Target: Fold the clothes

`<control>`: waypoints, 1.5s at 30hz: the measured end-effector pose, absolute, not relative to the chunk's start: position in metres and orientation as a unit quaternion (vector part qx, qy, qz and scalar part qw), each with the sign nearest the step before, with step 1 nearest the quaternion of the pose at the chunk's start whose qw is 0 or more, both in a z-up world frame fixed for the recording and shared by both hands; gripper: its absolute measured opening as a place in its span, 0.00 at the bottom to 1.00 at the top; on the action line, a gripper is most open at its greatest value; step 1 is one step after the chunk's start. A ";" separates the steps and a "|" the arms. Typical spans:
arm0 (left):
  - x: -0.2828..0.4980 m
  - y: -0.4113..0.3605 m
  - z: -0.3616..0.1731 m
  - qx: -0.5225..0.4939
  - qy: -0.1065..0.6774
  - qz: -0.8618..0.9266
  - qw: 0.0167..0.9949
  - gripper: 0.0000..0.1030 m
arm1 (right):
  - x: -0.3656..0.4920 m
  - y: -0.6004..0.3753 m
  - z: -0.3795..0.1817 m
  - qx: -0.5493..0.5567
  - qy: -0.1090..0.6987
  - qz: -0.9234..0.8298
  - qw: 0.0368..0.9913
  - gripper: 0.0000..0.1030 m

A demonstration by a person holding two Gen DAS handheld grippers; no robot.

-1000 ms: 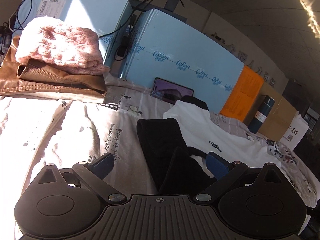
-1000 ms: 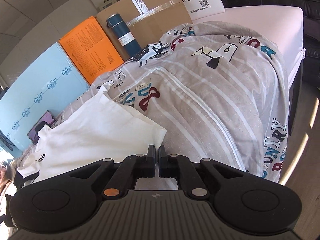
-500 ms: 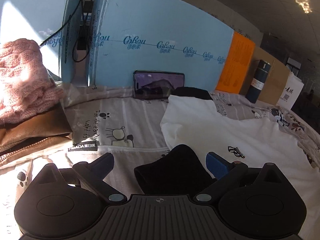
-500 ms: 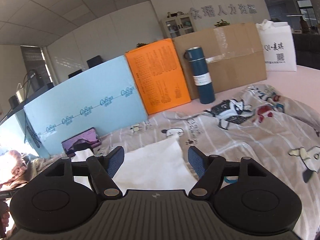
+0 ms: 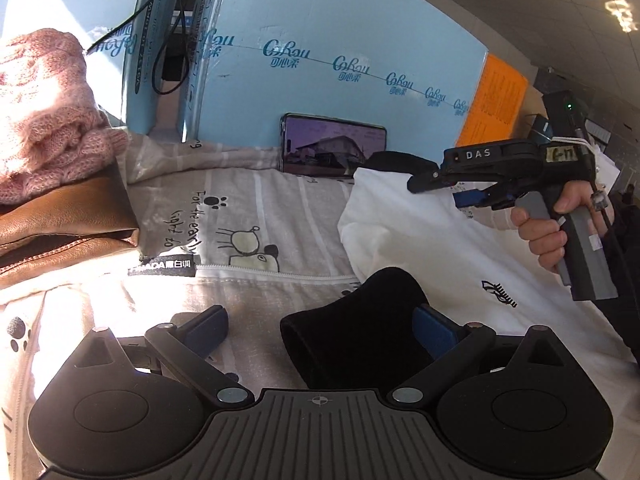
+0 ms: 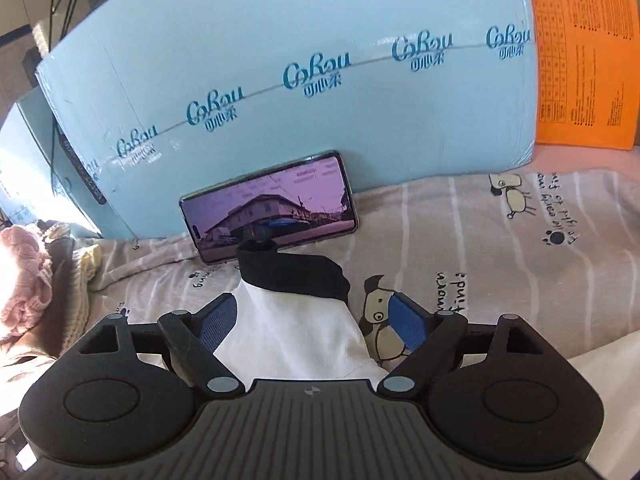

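In the left wrist view, the pink knit [image 5: 44,112] and brown leather garment [image 5: 60,232] run off the left edge. The white shirt [image 5: 420,240] disappears behind the camera housing at the bottom. In the right wrist view, the orange board [image 6: 580,52] is cut by the upper right corner, its print too small to read.

This looks like an office turned into a makeshift recording space. A bed-like surface under a printed cartoon duvet cover [image 6: 500,240] is walled in by light blue cartons [image 6: 280,80] and an orange printed board [image 6: 580,52]. A phone [image 6: 268,208] leans against one carton, black cables [image 5: 160,52] hang between them, and grid ceiling panels [image 5: 600,60] show overhead.
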State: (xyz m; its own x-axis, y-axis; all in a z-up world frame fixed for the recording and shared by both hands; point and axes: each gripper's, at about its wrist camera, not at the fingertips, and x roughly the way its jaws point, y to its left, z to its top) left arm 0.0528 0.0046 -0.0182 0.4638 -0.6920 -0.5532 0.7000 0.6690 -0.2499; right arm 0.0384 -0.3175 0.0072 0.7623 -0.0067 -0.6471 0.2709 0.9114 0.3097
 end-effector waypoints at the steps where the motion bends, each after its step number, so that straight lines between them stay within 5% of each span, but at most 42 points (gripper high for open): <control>1: 0.052 0.004 -0.018 0.005 0.318 -0.411 0.855 0.96 | 0.042 -0.319 -0.001 0.202 0.339 -0.080 0.915 0.18; 3: 0.050 0.003 -0.017 0.004 0.315 -0.424 0.849 0.89 | 0.036 -0.320 -0.002 0.202 0.310 -0.094 0.924 0.09; 4: 0.049 0.002 -0.017 0.004 0.313 -0.431 0.846 0.65 | 0.030 -0.320 0.000 0.200 0.287 -0.103 0.931 0.09; 6: 0.050 0.000 -0.018 0.006 0.315 -0.433 0.845 0.33 | 0.024 -0.322 0.007 0.187 0.256 -0.130 0.940 0.09; 10: 0.055 0.002 -0.019 -0.009 0.317 -0.428 0.847 0.19 | 0.037 -0.326 0.001 0.165 0.272 -0.141 0.937 0.10; 13: 0.057 0.003 -0.018 -0.008 0.315 -0.410 0.856 0.18 | 0.046 -0.323 -0.013 0.148 0.279 -0.159 0.935 0.15; 15: 0.059 0.003 -0.019 -0.003 0.319 -0.401 0.859 0.19 | 0.047 -0.323 -0.018 0.136 0.271 -0.169 0.938 0.27; 17: 0.060 0.003 -0.019 -0.003 0.322 -0.398 0.859 0.21 | 0.043 -0.325 -0.015 0.139 0.259 -0.184 0.938 0.54; 20: 0.065 0.008 -0.019 -0.020 0.322 -0.391 0.862 0.27 | 0.030 -0.331 -0.001 0.146 0.218 -0.205 0.943 0.62; 26: 0.065 0.025 -0.011 -0.053 0.291 -0.350 0.889 0.56 | -0.029 -0.338 0.058 0.166 0.120 -0.212 0.956 0.82; 34: 0.059 0.036 -0.003 -0.078 0.266 -0.350 0.895 0.73 | -0.170 -0.353 0.093 0.165 0.078 -0.289 0.940 0.89; 45: -0.004 0.045 0.034 -0.091 0.177 -0.428 0.882 0.75 | -0.378 -0.378 0.004 0.282 0.173 -0.451 0.829 0.89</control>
State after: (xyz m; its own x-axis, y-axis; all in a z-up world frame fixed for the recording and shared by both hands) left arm -0.0040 0.0452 0.0335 0.5712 -0.7869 -0.2334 0.7224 0.6170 -0.3122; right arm -0.3779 -0.3783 0.0038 0.5329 -0.6504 -0.5413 0.8456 0.4335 0.3116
